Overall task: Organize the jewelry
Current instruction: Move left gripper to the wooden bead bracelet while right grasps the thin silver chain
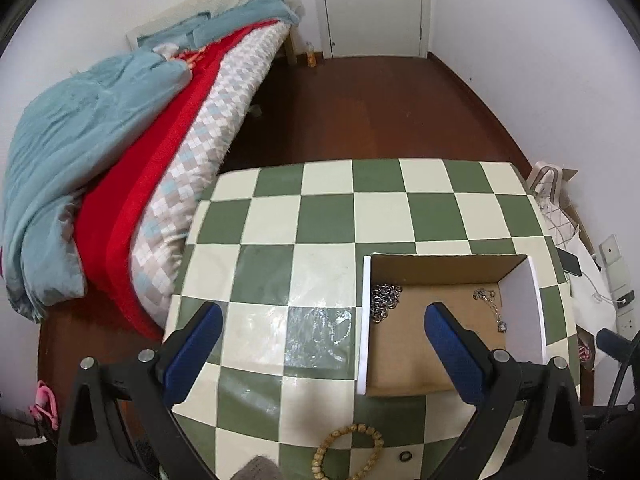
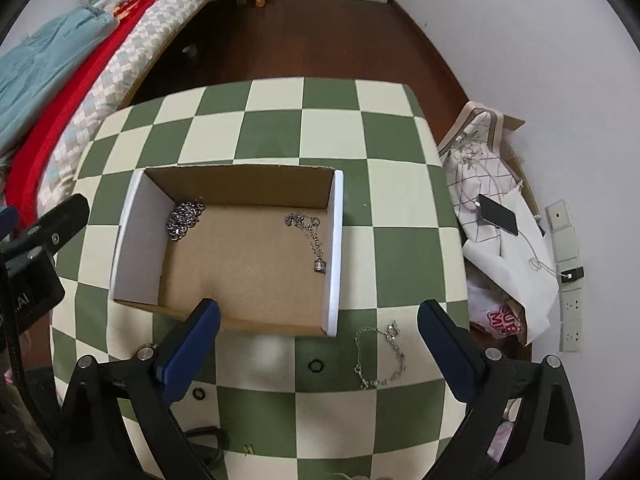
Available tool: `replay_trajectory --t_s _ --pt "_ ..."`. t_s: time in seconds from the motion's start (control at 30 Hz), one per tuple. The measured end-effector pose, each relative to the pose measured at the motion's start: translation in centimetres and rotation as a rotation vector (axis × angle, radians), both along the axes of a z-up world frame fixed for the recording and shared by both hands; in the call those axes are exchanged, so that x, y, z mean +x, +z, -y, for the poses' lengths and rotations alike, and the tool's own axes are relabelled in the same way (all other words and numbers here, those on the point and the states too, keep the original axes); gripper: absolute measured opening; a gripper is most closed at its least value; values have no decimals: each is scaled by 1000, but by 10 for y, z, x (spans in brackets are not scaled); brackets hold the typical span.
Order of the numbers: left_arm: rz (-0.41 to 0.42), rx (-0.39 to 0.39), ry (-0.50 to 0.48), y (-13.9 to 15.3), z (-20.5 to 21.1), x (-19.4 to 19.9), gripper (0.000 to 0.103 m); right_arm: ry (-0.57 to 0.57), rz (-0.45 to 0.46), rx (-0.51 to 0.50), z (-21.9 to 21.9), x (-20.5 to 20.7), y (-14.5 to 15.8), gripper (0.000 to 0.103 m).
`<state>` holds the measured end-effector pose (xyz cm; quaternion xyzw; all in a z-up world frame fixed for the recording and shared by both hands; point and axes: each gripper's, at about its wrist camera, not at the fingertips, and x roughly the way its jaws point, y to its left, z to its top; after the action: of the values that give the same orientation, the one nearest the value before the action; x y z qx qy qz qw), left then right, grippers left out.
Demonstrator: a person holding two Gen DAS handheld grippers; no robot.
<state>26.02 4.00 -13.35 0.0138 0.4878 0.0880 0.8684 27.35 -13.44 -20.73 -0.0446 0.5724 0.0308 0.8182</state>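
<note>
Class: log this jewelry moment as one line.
Left hand-held gripper: open, empty | right hand-held gripper: open over thin silver chain | shallow cardboard box: two chains inside

A green-and-cream checkered table (image 2: 272, 132) carries an open cardboard box (image 2: 240, 322) at its middle. Near its front edge lie a silver chain (image 2: 380, 354), two black rings (image 2: 315, 365) and a wooden bead bracelet (image 1: 347, 454).

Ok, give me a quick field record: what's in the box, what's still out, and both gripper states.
in box: cardboard box holds chunky chain at left, pendant necklace at right
still on table: thin silver chain, two black rings, wooden bead bracelet
left hand-held gripper: open, holds nothing
right hand-held gripper: open, holds nothing
surface: green checkered table
</note>
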Motion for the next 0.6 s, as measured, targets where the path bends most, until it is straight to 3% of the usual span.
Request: replay_trajectory --t_s 0.6 --pt "163 23 -16 66 6 -78 103 -56 218 45 15 -80 79 100"
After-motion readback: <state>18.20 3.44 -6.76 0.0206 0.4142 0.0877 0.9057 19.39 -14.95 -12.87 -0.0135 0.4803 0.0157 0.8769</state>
